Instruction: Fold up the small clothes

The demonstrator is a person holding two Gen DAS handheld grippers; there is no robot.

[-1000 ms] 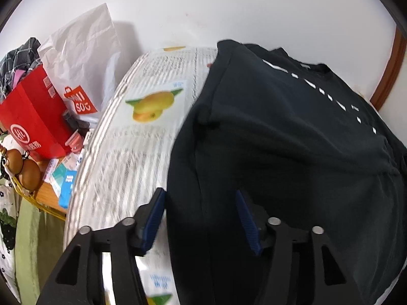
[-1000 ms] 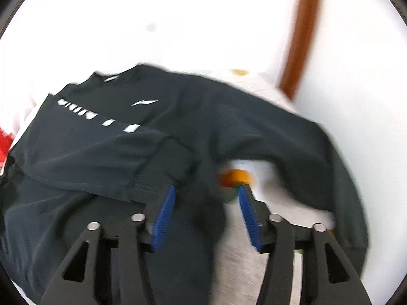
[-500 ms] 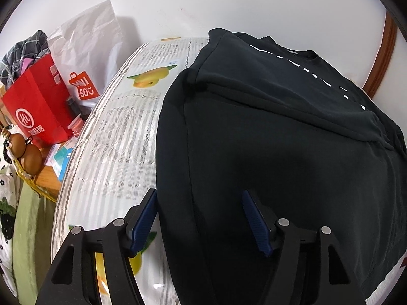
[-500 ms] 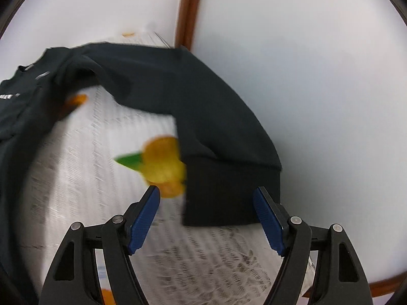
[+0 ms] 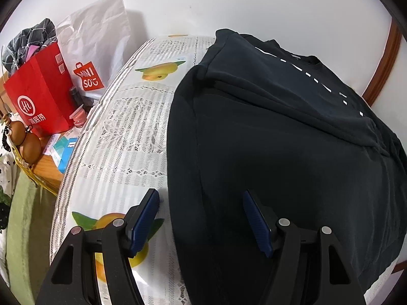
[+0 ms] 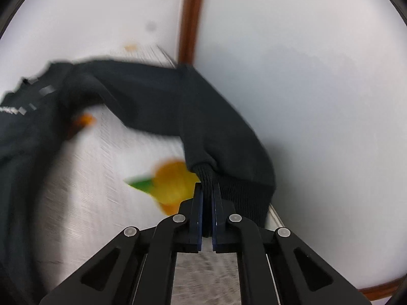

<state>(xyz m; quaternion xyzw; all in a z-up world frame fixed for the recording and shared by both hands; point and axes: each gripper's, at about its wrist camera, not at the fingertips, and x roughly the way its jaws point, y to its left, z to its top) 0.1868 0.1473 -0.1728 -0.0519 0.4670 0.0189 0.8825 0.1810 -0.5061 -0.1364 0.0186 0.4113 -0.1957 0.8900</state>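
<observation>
Sweatshirt [image 5: 292, 152], black with long sleeves, lies spread over a table covered by a white lace-patterned cloth printed with yellow fruit [image 5: 122, 137]. One sleeve is already folded across the chest; the body looks smooth and flat.

What changed: half a second ago the right gripper [image 6: 207, 190] hung wide apart just short of the other sleeve's ribbed cuff [image 6: 241, 195]. Now its blue pads are pinched tight on that cuff, and the blur in the right wrist view suggests the sleeve is being lifted. This probably starts the second sleeve fold, carrying the cuff inward over the body.

The left gripper [image 5: 201, 218] has its jaws spread wide, holding nothing, and straddles the sweatshirt's near left edge; it has barely shifted.

Writing: a row of white marks crosses the chest, too small to read. Beside the table, a white paper bag [image 5: 94, 48] reads "MINISO", and a red bag [image 5: 43, 94] carries a circular logo and Chinese characters.
</observation>
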